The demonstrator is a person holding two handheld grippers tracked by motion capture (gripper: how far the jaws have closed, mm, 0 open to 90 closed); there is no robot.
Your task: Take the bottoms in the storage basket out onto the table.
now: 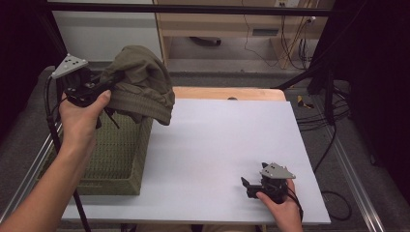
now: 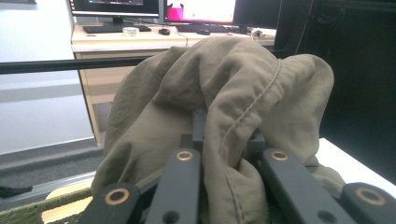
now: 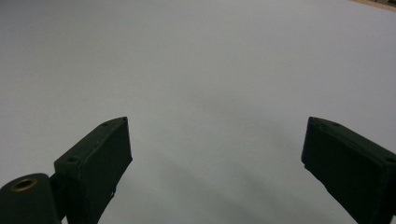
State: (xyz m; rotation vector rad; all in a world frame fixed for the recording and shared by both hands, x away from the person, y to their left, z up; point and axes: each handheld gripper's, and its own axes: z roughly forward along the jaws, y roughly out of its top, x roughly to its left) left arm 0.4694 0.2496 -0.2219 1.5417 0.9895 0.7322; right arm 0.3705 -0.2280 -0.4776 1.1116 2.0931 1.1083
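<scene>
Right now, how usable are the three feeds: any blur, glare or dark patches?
High view: soft, corners dark, white table evenly lit. Left gripper view: olive garment sharp, monitors behind glare. Right gripper view: fingers slightly blurred, faint shadow on the table.

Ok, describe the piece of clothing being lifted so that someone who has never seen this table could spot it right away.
Start at the white table and look to its left edge, where a green woven basket sits. Directly above the basket hangs the garment, a crumpled olive-green piece with a ribbed hem, pinched in the left gripper. It is the only soft, draped thing there; the right gripper rests open on bare table.
</scene>
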